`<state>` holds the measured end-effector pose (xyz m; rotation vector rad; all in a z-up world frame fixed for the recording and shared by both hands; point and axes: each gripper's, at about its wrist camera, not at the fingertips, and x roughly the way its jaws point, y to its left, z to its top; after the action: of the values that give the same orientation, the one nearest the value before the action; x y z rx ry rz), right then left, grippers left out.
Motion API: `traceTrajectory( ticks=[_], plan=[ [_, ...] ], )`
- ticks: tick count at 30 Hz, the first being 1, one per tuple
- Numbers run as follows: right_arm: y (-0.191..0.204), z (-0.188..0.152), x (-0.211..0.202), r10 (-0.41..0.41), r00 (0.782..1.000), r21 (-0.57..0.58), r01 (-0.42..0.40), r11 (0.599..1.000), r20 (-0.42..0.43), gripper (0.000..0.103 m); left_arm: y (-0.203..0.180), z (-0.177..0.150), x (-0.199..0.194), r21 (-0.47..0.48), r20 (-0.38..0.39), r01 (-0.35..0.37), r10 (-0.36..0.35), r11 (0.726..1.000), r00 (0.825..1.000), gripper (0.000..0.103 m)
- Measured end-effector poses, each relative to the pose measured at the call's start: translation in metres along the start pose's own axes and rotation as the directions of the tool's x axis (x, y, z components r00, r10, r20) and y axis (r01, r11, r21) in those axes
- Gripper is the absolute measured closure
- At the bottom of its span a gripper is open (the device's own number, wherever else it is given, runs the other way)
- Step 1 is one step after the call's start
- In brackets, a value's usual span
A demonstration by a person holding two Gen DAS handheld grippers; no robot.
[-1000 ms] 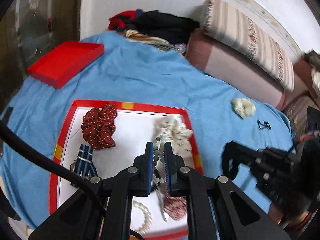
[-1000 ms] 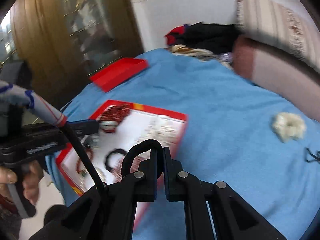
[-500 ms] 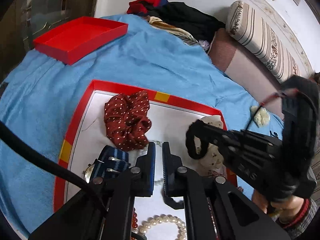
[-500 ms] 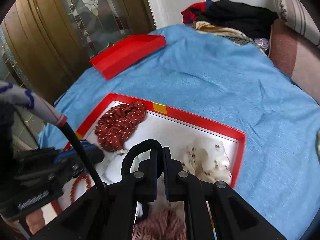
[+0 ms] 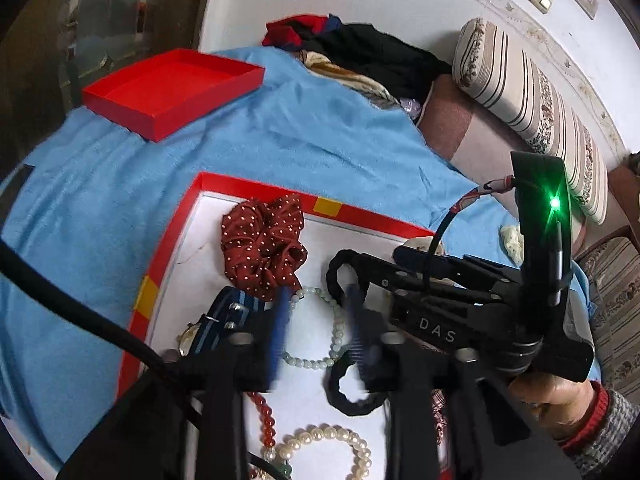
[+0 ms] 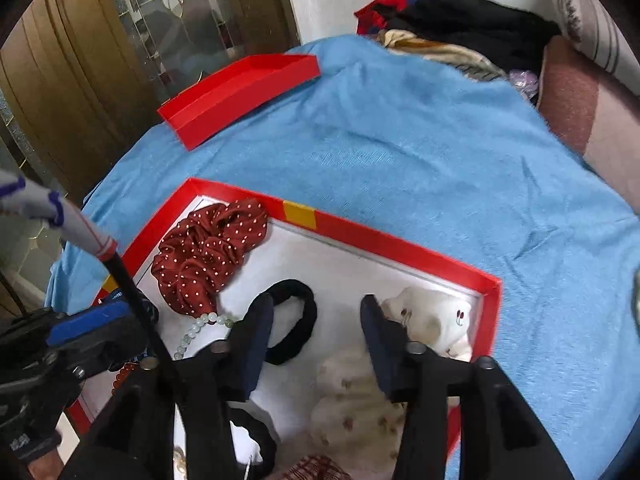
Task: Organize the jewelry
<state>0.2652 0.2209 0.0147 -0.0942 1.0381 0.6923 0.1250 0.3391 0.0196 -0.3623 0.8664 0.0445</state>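
Observation:
A red-rimmed white tray [image 5: 360, 216] [image 6: 384, 240] lies on the blue bedspread. It holds a dark red dotted scrunchie [image 5: 262, 246] [image 6: 208, 254], a pale green bead bracelet [image 5: 334, 332], a striped-strap watch [image 5: 218, 320], red beads, a pearl bracelet [image 5: 320, 440] and white scrunchies [image 6: 436, 320]. My right gripper [image 6: 316, 332] is open over the tray; a black hair tie [image 6: 294, 322] lies by its left finger. My left gripper [image 5: 316, 320] is open above the bead bracelet, with a second black hair tie [image 5: 352, 396] beneath it.
An empty red box lid [image 5: 172, 88] [image 6: 240, 92] sits at the far left of the bedspread. Piled clothes [image 5: 368, 56] and a striped bolster [image 5: 532, 108] lie at the back. A pale scrunchie [image 5: 512, 238] lies on the bedspread right of the tray.
My right gripper came over the tray and opened, letting the black hair tie go into the tray. My left gripper also opened and moved lower over the tray.

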Motion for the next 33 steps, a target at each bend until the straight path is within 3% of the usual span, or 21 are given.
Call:
traceTrajectory(
  ticks=[3,6,10,12,14,17,22,25,33],
  plan=[
    [-0.002,0.000,-0.017,-0.004,0.999,0.006,0.004,1.000,0.032,0.054,-0.007,-0.002,-0.017,0.016,0.037,-0.026,0.025,1.000,0.999,0.059],
    [-0.009,-0.005,-0.044,-0.006,0.998,0.027,0.005,1.000,0.070,0.053,-0.019,-0.008,-0.045,0.040,0.123,-0.131,0.126,0.991,0.984,0.038],
    [-0.018,-0.023,-0.083,-0.017,0.994,0.055,0.011,0.998,0.112,0.053,-0.033,-0.017,-0.080,0.049,0.243,-0.281,0.262,0.958,0.934,0.018],
    [-0.022,-0.036,-0.102,-0.026,0.991,0.064,0.017,0.998,0.130,0.053,-0.043,-0.025,-0.102,0.033,0.306,-0.365,0.338,0.930,0.890,0.010],
    [-0.024,-0.049,-0.120,-0.032,0.989,0.074,0.021,0.997,0.145,0.053,-0.050,-0.031,-0.118,0.015,0.345,-0.400,0.371,0.916,0.862,0.002],
    [-0.026,-0.070,-0.145,-0.046,0.985,0.086,0.032,0.996,0.167,0.052,-0.064,-0.044,-0.147,-0.007,0.417,-0.417,0.382,0.909,0.825,0.000],
    [-0.022,-0.114,-0.182,-0.090,0.976,0.090,0.073,0.993,0.199,0.046,-0.079,-0.063,-0.178,-0.062,0.460,-0.386,0.370,0.920,0.807,0.000],
    [-0.021,-0.140,-0.198,-0.110,0.972,0.110,0.089,0.990,0.208,0.044,-0.090,-0.074,-0.187,-0.067,0.460,-0.377,0.364,0.924,0.810,0.000],
    [-0.019,-0.180,-0.230,-0.154,0.963,0.168,0.118,0.979,0.221,0.042,-0.125,-0.115,-0.193,0.020,0.403,-0.465,0.418,0.885,0.814,0.000]
  ],
)
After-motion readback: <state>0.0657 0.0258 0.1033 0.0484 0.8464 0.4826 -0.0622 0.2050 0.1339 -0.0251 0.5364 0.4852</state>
